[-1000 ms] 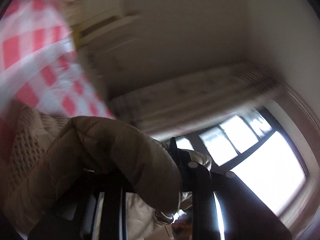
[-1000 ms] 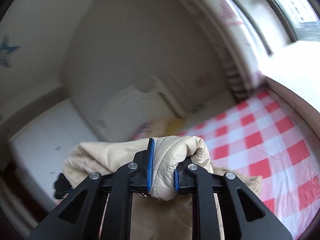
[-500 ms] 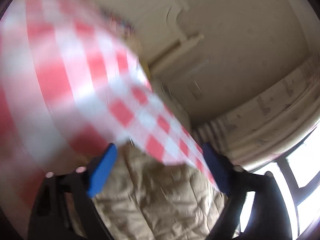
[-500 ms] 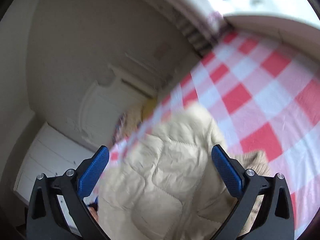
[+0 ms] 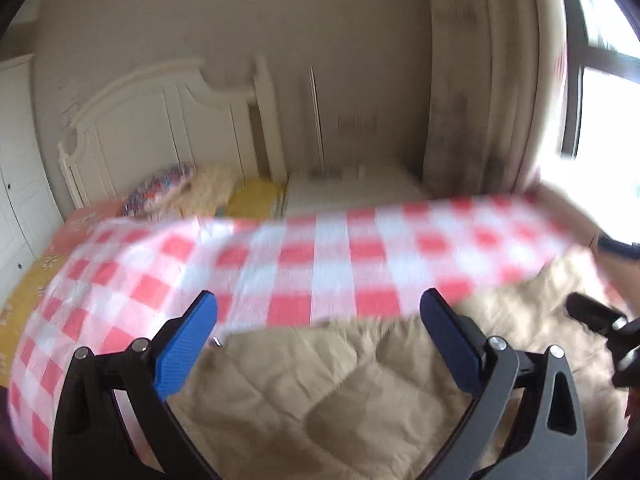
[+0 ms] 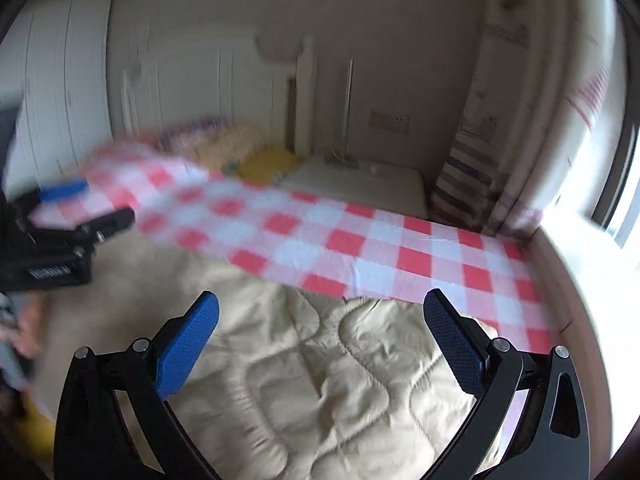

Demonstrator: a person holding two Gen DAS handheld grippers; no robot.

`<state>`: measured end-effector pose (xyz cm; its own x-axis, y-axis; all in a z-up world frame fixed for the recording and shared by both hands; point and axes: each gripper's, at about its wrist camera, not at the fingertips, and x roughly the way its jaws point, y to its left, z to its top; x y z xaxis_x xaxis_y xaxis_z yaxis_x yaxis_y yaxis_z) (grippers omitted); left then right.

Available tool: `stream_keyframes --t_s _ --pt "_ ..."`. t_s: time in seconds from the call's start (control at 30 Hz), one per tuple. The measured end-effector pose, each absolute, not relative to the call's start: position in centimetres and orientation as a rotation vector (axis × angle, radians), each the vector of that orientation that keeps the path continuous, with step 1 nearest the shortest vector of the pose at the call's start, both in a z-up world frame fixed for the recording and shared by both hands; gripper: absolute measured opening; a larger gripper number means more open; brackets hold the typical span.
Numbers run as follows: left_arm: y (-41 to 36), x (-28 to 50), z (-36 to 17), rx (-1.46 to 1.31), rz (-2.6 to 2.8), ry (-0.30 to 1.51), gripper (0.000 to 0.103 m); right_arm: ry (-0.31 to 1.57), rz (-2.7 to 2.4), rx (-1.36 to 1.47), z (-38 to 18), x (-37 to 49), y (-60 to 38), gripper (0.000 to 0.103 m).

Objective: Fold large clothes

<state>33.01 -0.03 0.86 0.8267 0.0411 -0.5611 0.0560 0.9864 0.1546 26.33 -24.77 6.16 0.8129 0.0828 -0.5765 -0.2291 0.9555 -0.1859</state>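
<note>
Looking down my left gripper (image 5: 318,334), I see its blue pads (image 5: 186,346) spread wide and still parting, with nothing pressed between them. Below them, filling the lower middle of the frame, lies the beige quilted coat (image 5: 340,396): puffy, stitched into soft padded panels, creased, with a fuzzy trim along its upper edge. It rests on a red-and-white checked cloth (image 5: 304,264) that crosses the middle of the frame, blurred by motion. At the right edge I can make out part of the other gripper, black and blurred.

From my right gripper (image 6: 320,334) the fingers stand just as wide apart and hold nothing. The coat (image 6: 320,376) spreads across the lower centre, its curved quilting seams plain. The checked cloth (image 6: 360,248) runs from upper left to lower right behind it. My left gripper (image 6: 80,216) shows at the left edge, over the cloth.

Behind, upper left, stands a white headboard (image 5: 160,120) with pillows (image 5: 160,192); curtains (image 5: 480,80) hang at upper right.
</note>
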Motion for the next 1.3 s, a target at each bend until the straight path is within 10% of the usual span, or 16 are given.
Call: stream_keyframes --t_s 0.17,1.3 --pt "1.0 38.1 -8.5 0.208 0.015 0.822 0.101 0.862 0.187 -0.129 -0.7 31.1 -27.0 0.098" --pt "1.6 38.1 -8.5 0.178 0.003 0.852 0.101 0.949 0.174 -0.11 0.0 31.8 -27.8 0.098"
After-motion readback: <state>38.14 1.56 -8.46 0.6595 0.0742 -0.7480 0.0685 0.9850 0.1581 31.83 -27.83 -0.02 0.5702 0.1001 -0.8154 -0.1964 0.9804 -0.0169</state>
